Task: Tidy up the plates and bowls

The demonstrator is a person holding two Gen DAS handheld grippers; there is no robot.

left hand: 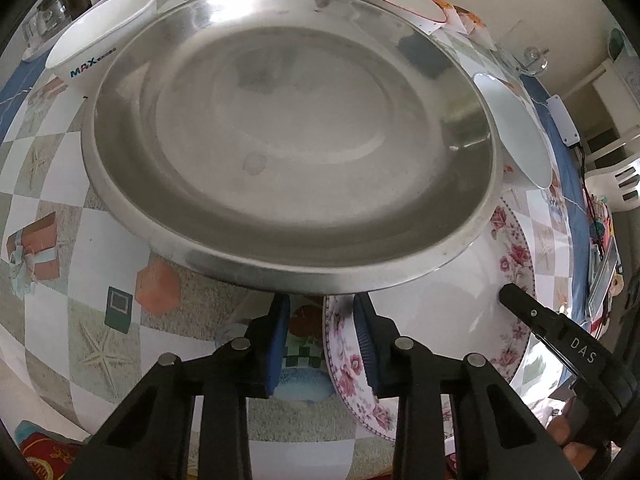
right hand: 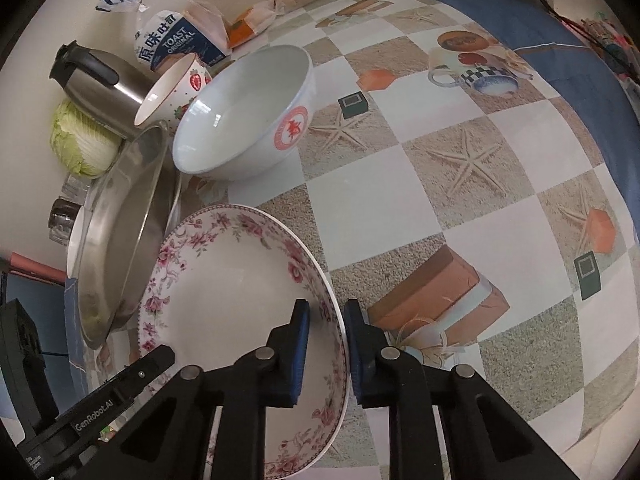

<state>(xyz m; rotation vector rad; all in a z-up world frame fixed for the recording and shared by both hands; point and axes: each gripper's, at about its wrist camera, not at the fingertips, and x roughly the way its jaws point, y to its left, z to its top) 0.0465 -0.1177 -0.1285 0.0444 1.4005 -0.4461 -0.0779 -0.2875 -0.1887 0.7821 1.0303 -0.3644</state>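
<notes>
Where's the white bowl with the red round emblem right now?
In the right wrist view, the white bowl with the red round emblem sits upper left of centre on the checked tablecloth, beyond the pink-flowered china plate and just right of the strawberry-print cup.

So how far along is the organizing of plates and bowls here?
Early stage. Nothing looks stacked yet: the white bowl with a red emblem and strawberry cup sit separately. In hand: the left gripper sits at the steel plate's rim, grip unclear; the right gripper straddles the floral plate's rim. Left: stacking plates, grouping bowls.
</notes>
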